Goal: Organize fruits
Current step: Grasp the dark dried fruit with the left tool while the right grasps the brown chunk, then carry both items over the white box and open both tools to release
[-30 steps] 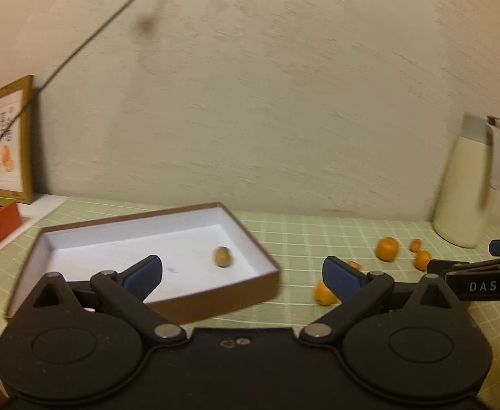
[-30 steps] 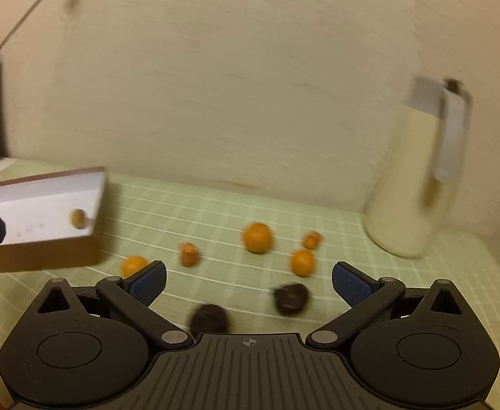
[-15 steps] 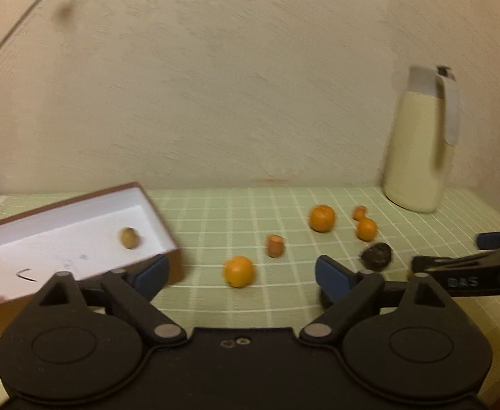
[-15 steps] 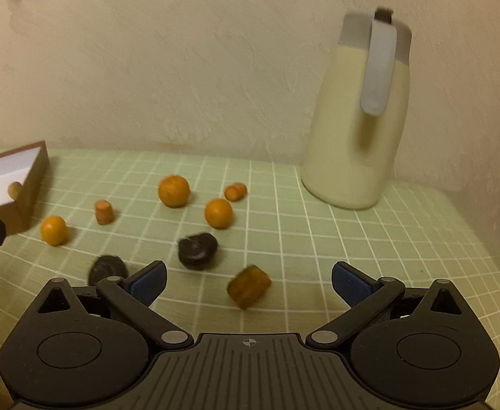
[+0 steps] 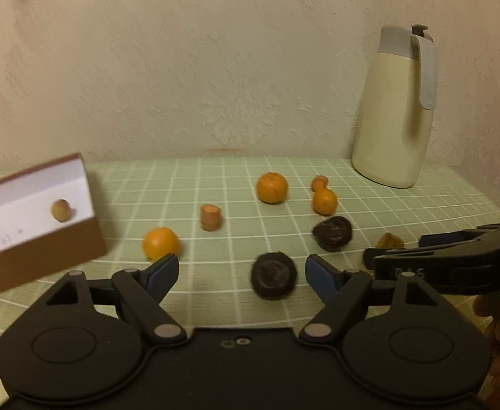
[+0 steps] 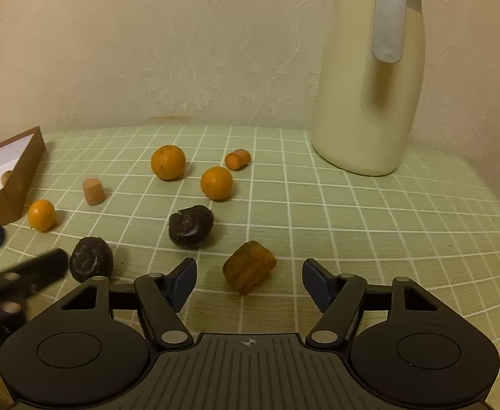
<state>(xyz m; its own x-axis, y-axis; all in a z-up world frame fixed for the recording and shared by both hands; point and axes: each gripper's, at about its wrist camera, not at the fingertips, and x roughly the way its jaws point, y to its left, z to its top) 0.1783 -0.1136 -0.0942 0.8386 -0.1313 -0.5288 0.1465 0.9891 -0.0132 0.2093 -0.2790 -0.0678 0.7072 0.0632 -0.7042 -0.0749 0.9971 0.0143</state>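
Observation:
Fruits lie scattered on the green checked cloth. My left gripper (image 5: 241, 273) is open, with a dark wrinkled fruit (image 5: 273, 275) between its fingertips and a small orange (image 5: 161, 243) just beyond its left finger. My right gripper (image 6: 248, 278) is open around an amber-brown dried fruit (image 6: 250, 264). A second dark fruit (image 6: 191, 225), two more oranges (image 6: 167, 162) (image 6: 216, 182) and two small orange-brown pieces (image 6: 93, 191) (image 6: 237, 159) lie beyond. A brown box with a white inside (image 5: 38, 188) at the left holds a small tan fruit (image 5: 61, 209).
A cream thermos jug with a grey handle (image 6: 369, 85) stands at the back right against the wall. The right gripper shows at the right edge of the left wrist view (image 5: 455, 256). The cloth drops off at the right edge.
Both grippers have swung right, away from the box, and moved down close to the fruits. The dark fruit and the amber fruit now sit between the open fingers.

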